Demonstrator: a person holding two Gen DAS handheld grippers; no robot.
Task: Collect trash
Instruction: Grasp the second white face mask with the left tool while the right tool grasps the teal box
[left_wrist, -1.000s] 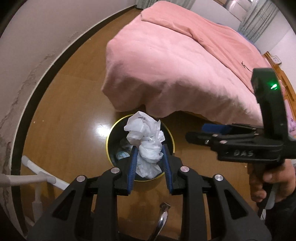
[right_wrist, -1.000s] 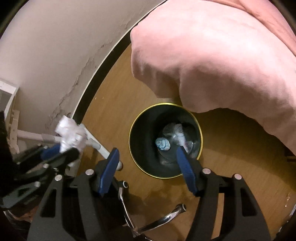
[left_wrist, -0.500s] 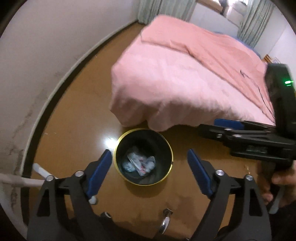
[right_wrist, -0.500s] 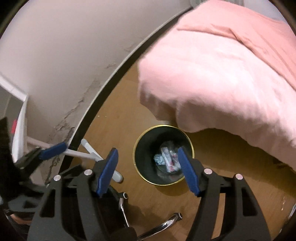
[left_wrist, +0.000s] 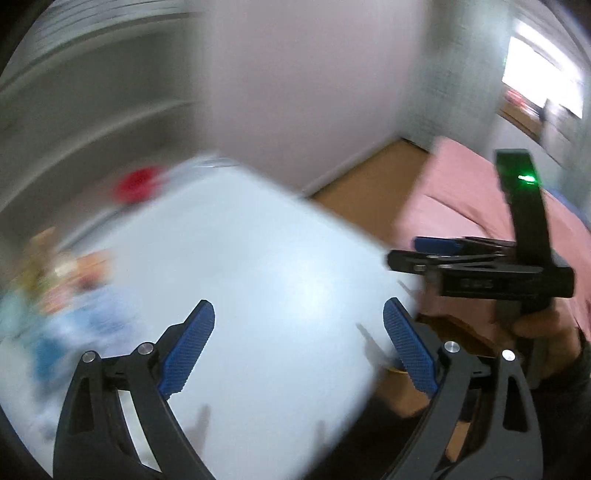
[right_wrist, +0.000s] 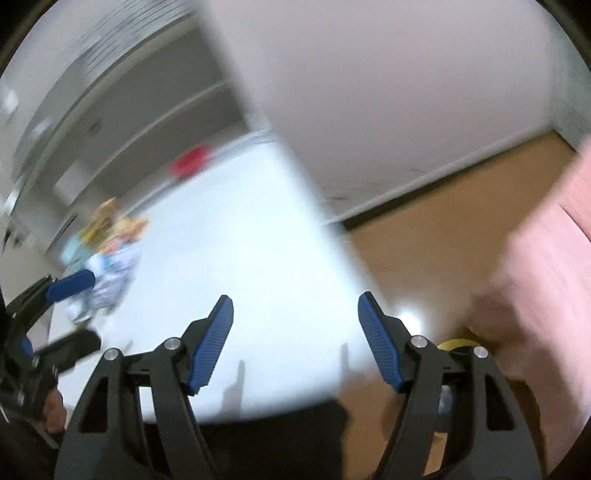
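Jaws of both the left gripper (left_wrist: 298, 343) and right gripper (right_wrist: 295, 341) have just been opening and hold nothing, now above the white worktop (left_wrist: 240, 258); next, judging by this, comes picking from the blurred litter (right_wrist: 107, 254).

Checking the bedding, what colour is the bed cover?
Pink; the bed cover shows best in the right wrist view.

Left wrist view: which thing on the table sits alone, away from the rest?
The red thing, blurred, near the far edge of the white table. The other things, blue, orange and yellowish, are bunched in one heap at the left side.
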